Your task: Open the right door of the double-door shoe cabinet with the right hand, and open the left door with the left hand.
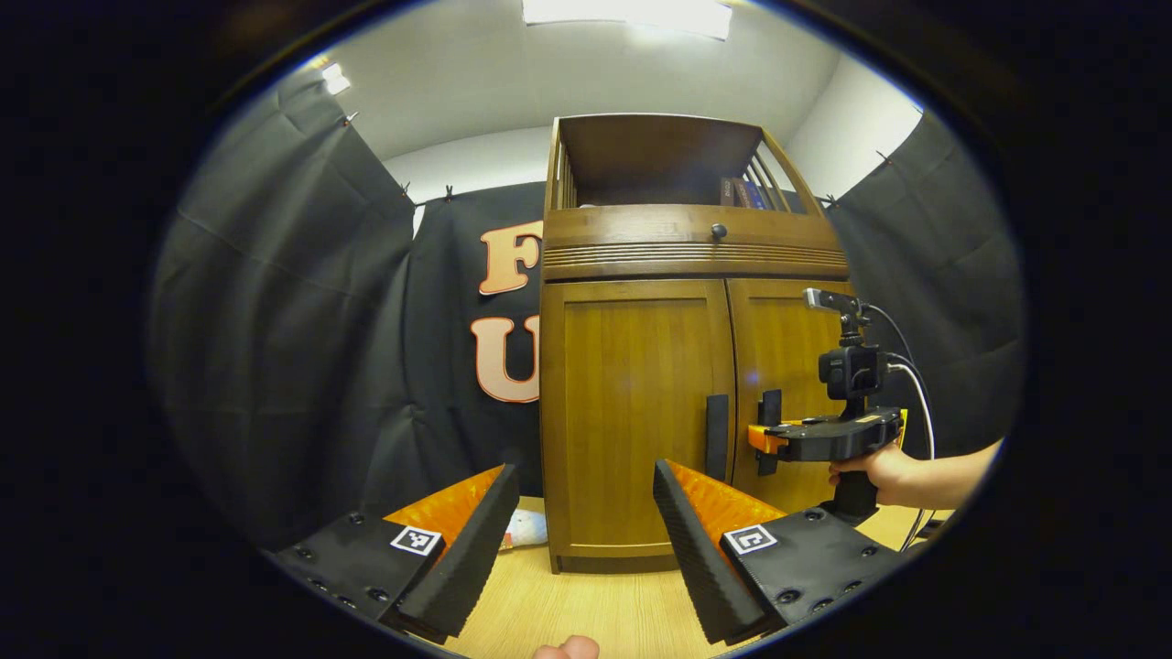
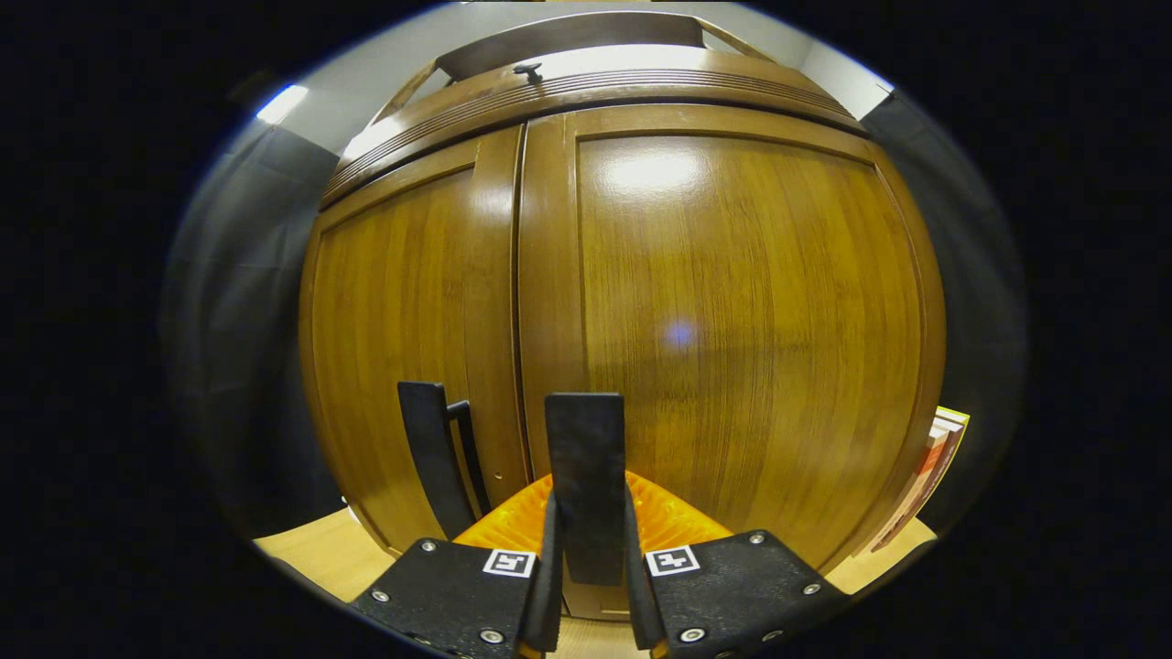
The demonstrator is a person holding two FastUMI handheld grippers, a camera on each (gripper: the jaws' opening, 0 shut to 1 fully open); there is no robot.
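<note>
**Both cabinet doors closed, my right gripper clamped on the right handle**

In the left gripper view, I see black cloth (image 1: 302,302) hanging as the booth's wall on the left. Right of it stands the shoe cabinet (image 1: 678,256), a warm brown wooden piece with visible grain and a glossy finish. It sits on a pale wood-grain floor (image 1: 586,604), close in front of the cloth. Its top is an open shelf with slatted sides, and some books (image 1: 743,192) stand at the shelf's right end. Below that runs a ribbed band with a small dark knob (image 1: 719,231).

The left door (image 1: 636,412) and right door (image 1: 787,384) are both shut, meeting at a thin centre seam. Each carries a dark upright bar handle beside that seam: the left handle (image 1: 717,437) and the right handle (image 1: 771,430).

My left gripper (image 1: 586,513) hangs well short of the cabinet, its fingers spread wide apart with nothing between them. Further right, my right gripper (image 1: 767,437) is at the right handle, held by a hand (image 1: 870,465).

In the right gripper view, the left handle (image 2: 430,467) stands free, while my right gripper (image 2: 586,558) has both fingers pressed against the sides of the right handle (image 2: 586,458). The right door (image 2: 742,320) reflects the ceiling light (image 1: 632,14).

Above, the ceiling is white.
</note>
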